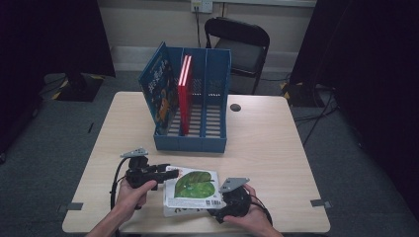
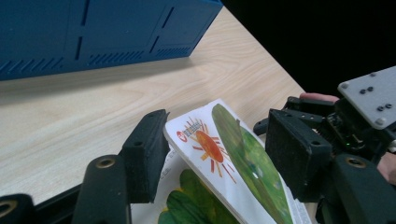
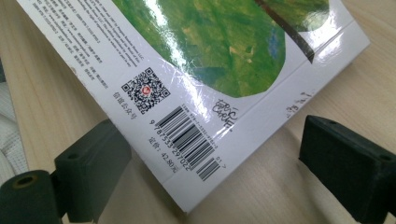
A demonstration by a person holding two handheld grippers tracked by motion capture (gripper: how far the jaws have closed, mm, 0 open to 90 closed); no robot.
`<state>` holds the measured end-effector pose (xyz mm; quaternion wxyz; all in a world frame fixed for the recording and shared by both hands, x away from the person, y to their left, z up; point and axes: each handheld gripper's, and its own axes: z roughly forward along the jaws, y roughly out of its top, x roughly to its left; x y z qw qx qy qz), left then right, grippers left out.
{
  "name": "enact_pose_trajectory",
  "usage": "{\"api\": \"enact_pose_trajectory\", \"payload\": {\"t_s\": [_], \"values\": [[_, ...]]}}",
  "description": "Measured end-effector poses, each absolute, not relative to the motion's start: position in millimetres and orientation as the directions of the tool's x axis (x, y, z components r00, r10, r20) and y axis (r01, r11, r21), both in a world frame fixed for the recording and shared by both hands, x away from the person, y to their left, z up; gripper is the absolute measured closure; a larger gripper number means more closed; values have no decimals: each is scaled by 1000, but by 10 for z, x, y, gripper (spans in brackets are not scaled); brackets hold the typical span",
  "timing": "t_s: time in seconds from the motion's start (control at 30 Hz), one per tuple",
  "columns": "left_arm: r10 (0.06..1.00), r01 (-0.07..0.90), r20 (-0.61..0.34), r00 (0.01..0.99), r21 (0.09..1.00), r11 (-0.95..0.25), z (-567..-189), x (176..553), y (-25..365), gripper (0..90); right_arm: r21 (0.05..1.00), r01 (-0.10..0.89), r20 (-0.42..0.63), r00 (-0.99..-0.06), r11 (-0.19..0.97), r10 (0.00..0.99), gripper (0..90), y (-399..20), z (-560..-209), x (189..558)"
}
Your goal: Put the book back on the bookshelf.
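White and glossy, with a big green leaf across the cover: picture book [image 1: 191, 190] near the front edge of the counter [image 1: 276, 148], between both hands and well short of the blue file holder [image 1: 190, 143]. Barcode, QR code and small print along one margin in the right gripper view; an orange sun at a corner in the left gripper view. Thin, stiff-covered, slippery by the look of the shine. Seemingly tilted, with more leaf print underneath; hard to tell whether that is a second book.

Left claw [image 1: 168, 174] released, its pads astride the sun corner, one just beside the edge, the other apart. Right claw [image 3: 215, 133] released too, jaws wide on either side of the barcode corner, nothing pressed.

Step in hand, most likely: getting a firm hold for lifting. Best done by sliding one pad fully under the cover and the other above, well in from the corner, then closing squarely. Worth steadying the opposite corner meanwhile and avoiding a pinch on the bare edge, given the slick finish.
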<state>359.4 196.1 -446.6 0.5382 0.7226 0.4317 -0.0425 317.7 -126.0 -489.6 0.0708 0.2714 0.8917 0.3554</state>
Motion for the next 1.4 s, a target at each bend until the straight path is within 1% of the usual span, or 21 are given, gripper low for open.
{"api": "enact_pose_trajectory", "payload": {"t_s": [0.03,0.1,0.2,0.63,0.7,0.73,0.8,0.87,0.93,1.0,1.13,1.17,1.2,1.23,1.27,1.4], "values": [[575,667,-525,628,743,-51,-4450,3594,1960,393,675,432,69,-844,598,531,105,-1263,-4898,3179],[575,667,-525,627,743,-50,-4445,3590,1956,393,674,435,79,-845,597,528,114,-1270,-4894,3177],[575,667,-524,628,743,-52,-4444,3589,1953,390,678,432,66,-842,595,536,122,-1274,-4884,3155],[566,669,-532,630,742,-46,-4419,3613,1923,390,685,419,33,-835,596,549,125,-1281,-4863,3112],[564,665,-531,632,745,-44,-4410,3616,1898,383,691,398,11,-840,603,542,124,-1270,-4835,3099],[564,665,-531,632,745,-44,-4410,3616,1898,374,696,398,16,-841,598,541,126,-1261,-4834,3094],[569,667,-529,630,744,-47,-4409,3619,1884,373,700,394,14,-841,596,540,130,-1251,-4833,3088],[567,666,-530,630,745,-44,-4406,3624,1863,370,711,370,-4,-849,598,529,144,-1190,-4829,3074],[565,666,-532,630,745,-42,-4404,3624,1857,369,712,368,-5,-849,598,529,139,-1177,-4829,3076],[565,667,-531,631,743,-46,-4406,3624,1865,370,715,353,-27,-849,604,528,144,-1149,-4826,3067],[554,676,-543,631,735,-49,-4434,3614,1895,372,723,356,-13,-849,592,528,169,-1176,-4823,3065],[533,683,-556,638,728,-58,-4444,3600,1898,382,729,355,-10,-850,586,527,194,-1195,-4820,3056],[533,683,-556,638,728,-58,-4444,3600,1898,409,729,355,-10,-850,586,527,194,-1195,-4820,3056],[507,687,-567,650,722,-74,-4455,3584,1886,409,733,358,-2,-849,578,528,210,-1204,-4817,3053],[505,685,-560,657,723,-90,-4460,3563,1861,402,741,359,12,-852,567,524,225,-1221,-4809,3056],[500,682,-546,672,719,-132,-4475,3535,1757,406,738,344,-7,-856,580,517,216,-1201,-4811,3043]]}}
